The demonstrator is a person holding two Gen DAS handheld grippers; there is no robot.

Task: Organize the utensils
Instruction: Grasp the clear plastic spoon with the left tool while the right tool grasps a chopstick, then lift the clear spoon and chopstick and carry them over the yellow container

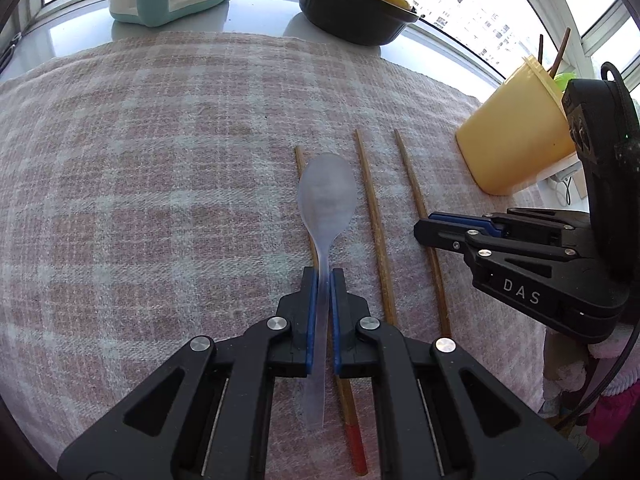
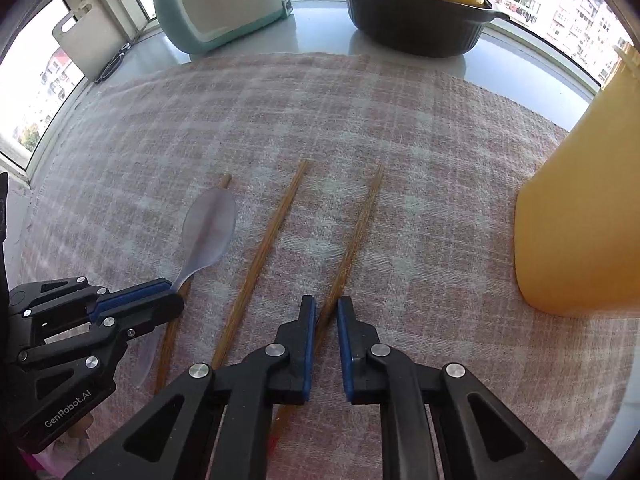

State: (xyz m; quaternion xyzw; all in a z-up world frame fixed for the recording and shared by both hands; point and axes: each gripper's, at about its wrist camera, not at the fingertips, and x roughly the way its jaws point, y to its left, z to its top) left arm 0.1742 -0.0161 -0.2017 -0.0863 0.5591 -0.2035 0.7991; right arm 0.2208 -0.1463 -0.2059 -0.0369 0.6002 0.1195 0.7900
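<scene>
Nearest my left lens, the left gripper [image 1: 323, 280] is clamped on the handle of the translucent plastic spoon [image 1: 327, 196], bowl pointing away beyond the tips so it lifts clear of the chopstick under it. My right gripper [image 2: 325, 308] has its jaws narrow around the rightmost wooden chopstick [image 2: 352, 240]; I judge they are not quite pinching yet. The yellow utensil holder [image 2: 580, 220] stands right of those jaws, probably the drop point.
</scene>
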